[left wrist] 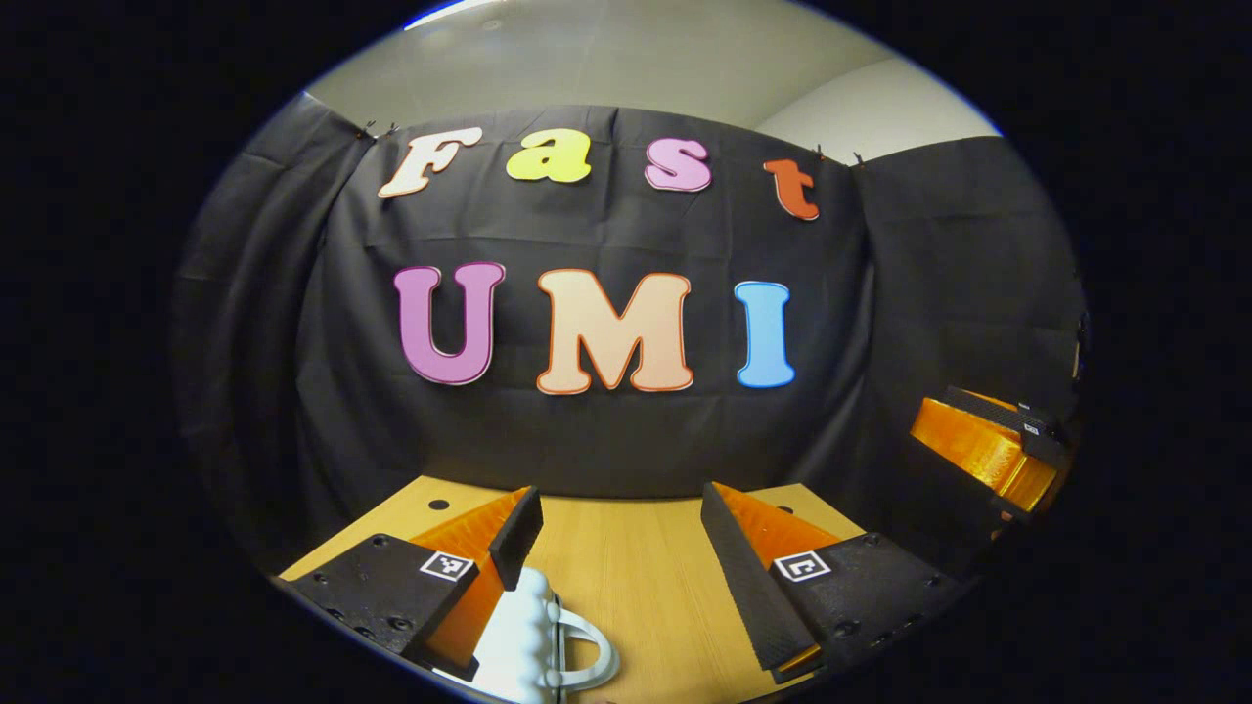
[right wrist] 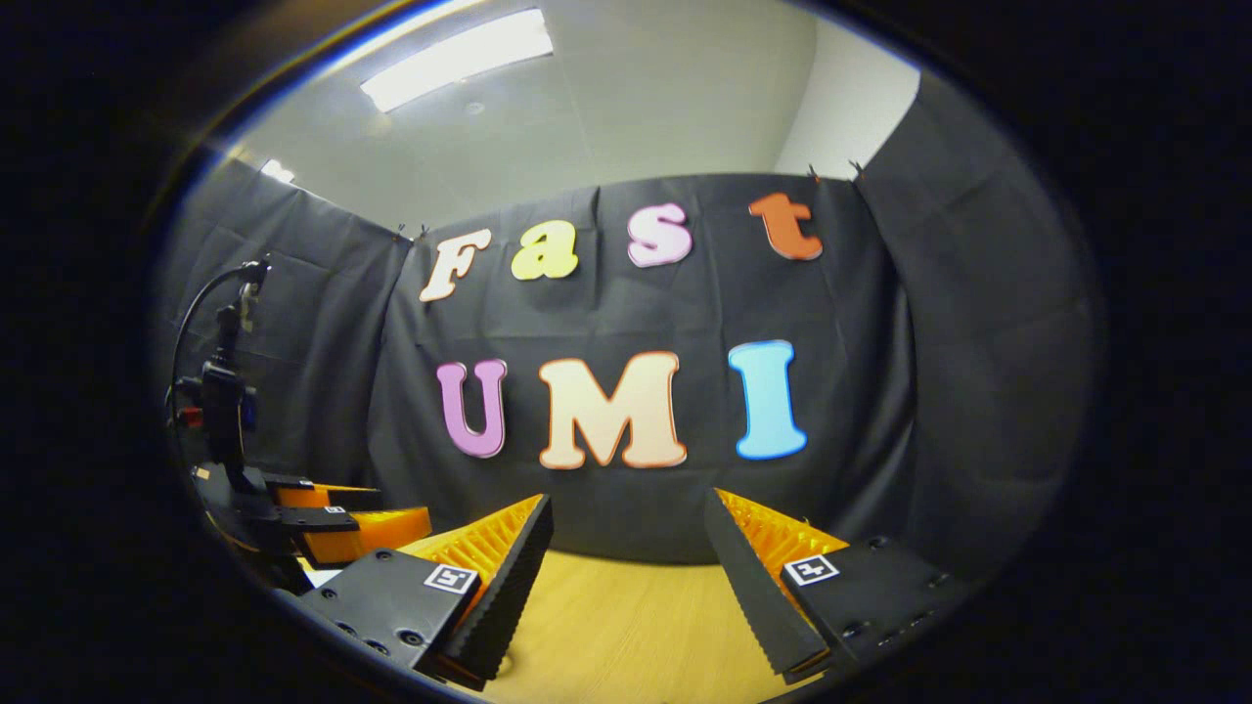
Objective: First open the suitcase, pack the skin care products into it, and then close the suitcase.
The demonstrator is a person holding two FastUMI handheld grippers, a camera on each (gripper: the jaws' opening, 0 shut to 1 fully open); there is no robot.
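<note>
Your left tongs (left wrist: 621,548) stand wide apart over the desk (left wrist: 626,577), holding nothing. Just beside their left finger (left wrist: 514,536), at the bottom of the left gripper view, sits a white ribbed thing with a looped handle (left wrist: 538,640); it looks like the suitcase's top, though you cannot tell for sure, and whether it is open or what lies in it is hidden. It touches or nearly touches that finger; which, you cannot tell.

Your right tongs (right wrist: 626,557) also gape wide and empty above bare wood of the desk (right wrist: 626,626).

From the white thing outward: in the left gripper view your right tongs (left wrist: 988,445) show far to its right, raised above the desk edge. In the right gripper view your left tongs (right wrist: 333,523) show at the left, with a black camera mount and cable (right wrist: 223,391) rising above them. Both pairs point level toward the booth's back wall.
</note>
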